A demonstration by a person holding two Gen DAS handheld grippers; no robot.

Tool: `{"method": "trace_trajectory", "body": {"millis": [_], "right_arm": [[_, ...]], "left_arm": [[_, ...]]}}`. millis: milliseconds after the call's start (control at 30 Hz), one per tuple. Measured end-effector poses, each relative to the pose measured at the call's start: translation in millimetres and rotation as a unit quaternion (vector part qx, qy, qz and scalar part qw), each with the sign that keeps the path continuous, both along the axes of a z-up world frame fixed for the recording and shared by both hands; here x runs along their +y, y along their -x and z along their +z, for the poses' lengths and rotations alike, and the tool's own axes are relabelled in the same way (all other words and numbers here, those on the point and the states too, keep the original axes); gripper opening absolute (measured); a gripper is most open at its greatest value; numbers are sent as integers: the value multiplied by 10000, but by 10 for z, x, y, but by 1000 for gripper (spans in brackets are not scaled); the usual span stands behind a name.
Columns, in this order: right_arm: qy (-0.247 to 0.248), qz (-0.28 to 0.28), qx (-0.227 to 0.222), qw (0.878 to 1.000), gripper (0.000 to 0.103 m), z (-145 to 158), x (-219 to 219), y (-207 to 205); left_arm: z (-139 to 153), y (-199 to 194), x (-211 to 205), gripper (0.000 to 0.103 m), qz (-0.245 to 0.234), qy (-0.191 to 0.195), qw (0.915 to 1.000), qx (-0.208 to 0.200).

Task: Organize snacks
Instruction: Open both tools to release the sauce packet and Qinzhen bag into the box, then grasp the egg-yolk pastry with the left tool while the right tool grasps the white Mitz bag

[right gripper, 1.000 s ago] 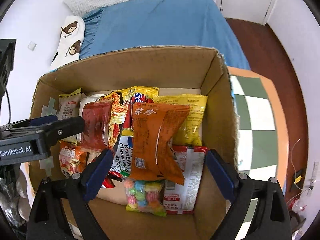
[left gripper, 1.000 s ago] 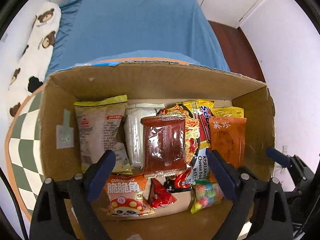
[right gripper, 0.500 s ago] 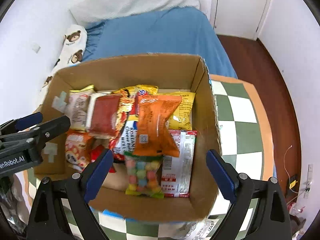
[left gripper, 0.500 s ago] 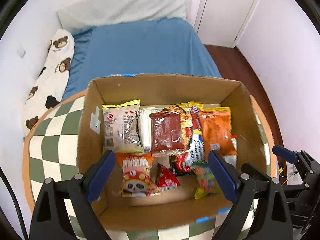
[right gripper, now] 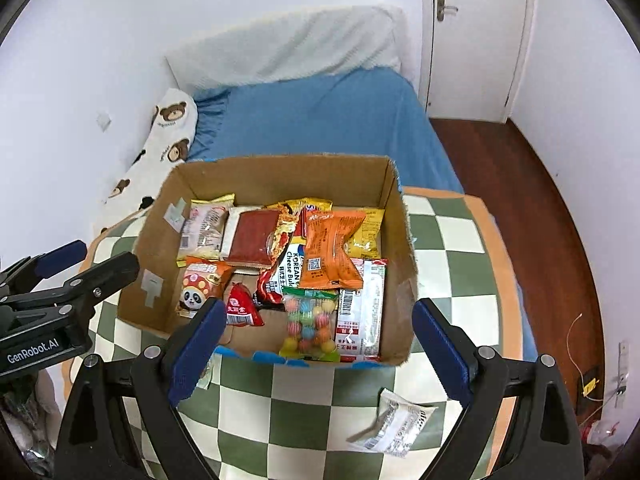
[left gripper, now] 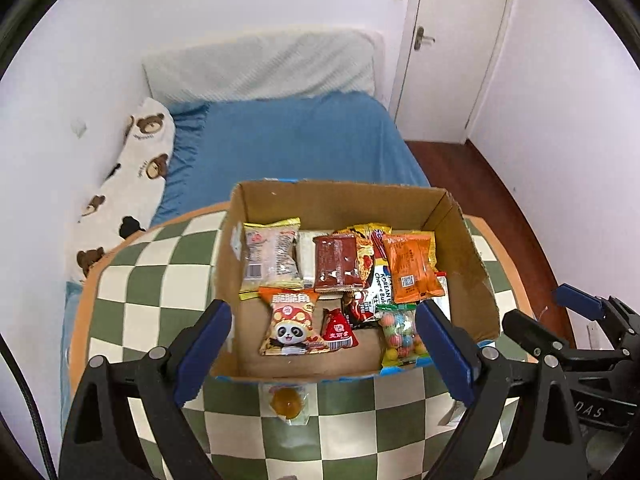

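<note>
nearest: left gripper (left gripper: 322, 354), jaws wide apart, nothing between the blue pads; right gripper (right gripper: 314, 350), likewise spread wide and empty, both hanging above the near edge of the checkered table (left gripper: 160, 264). just beyond the pads, on the tablecloth outside the box: a small clear packet with an amber sweet (left gripper: 289, 402), close to the box's front wall, and a white crumpled wrapper (right gripper: 394, 420) toward the near right, apart from the box.

next: cardboard box (right gripper: 276, 178), open-topped, standing on the table, snacks inside. along its front: panda-print bag (left gripper: 290, 326) at left, small red triangular pack (left gripper: 338, 330) just beside it, bag of coloured candy balls (right gripper: 310, 324) leaning against the front wall, a white-and-red packet (right gripper: 362, 314) flat at its right. farther back: pale bag with yellow edge (left gripper: 272, 258) at the left, dark red-brown packet (left gripper: 336, 262) lying on a white pack, noodle packet marked "korean cheese" (right gripper: 291, 268) partly buried, orange packet (right gripper: 332, 250) on top, yellow bag (right gripper: 368, 232) under it against the right rear.

behind the table: bed with blue sheet (left gripper: 288, 148), bear-print pillow (left gripper: 136, 164) along the left wall, white textured pillow (left gripper: 260, 64) at the head. farthest: white door (left gripper: 452, 44) with a handle, dark wooden floor (right gripper: 532, 208) at right.
</note>
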State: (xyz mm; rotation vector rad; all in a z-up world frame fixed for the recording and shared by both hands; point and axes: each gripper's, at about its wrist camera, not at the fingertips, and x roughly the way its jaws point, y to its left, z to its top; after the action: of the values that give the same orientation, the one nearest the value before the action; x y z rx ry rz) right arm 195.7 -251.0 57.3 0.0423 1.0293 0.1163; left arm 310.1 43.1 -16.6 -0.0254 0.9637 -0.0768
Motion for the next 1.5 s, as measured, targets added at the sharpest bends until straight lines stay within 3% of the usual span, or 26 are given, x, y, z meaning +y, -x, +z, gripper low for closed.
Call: {"method": "trace_trajectory", "body": {"millis": [300, 467, 600, 800, 933, 1133, 1233, 1367, 1500], "right_arm": [[-115, -149, -418, 9989, 96, 263, -60, 485], [-217, -132, -440, 9987, 96, 322, -71, 645], [-337, -205, -297, 9988, 96, 237, -128, 703], [-611, -826, 467, 9936, 96, -415, -525, 725], [-769, -1317, 1404, 9783, 96, -1218, -863, 686], [-1075, -1771, 2144, 9545, 96, -2078, -1120, 686], [-1210, -1755, 2236, 9511, 91, -2274, -1108, 684], [-1244, -1622, 2247, 9527, 64, -2408, -997, 699], [-1105, -1391, 2209, 9590, 62, -2433, -817, 747]], "left_arm": [[209, 476, 15, 94, 87, -122, 9992, -383], [196, 607, -1, 94, 132, -138, 9991, -375], [25, 648, 28, 94, 293, -219, 9992, -189], [-613, 629, 195, 94, 691, -366, 9955, 540], [-1121, 612, 347, 94, 945, -352, 9879, 1174], [-1702, 554, 550, 94, 1280, 75, 9719, 1975], [-1900, 461, 570, 94, 1328, 156, 9666, 2186], [-2142, 291, 540, 94, 1225, 260, 9613, 2454], [-2286, 149, 466, 94, 1010, 304, 9620, 2518]]}}
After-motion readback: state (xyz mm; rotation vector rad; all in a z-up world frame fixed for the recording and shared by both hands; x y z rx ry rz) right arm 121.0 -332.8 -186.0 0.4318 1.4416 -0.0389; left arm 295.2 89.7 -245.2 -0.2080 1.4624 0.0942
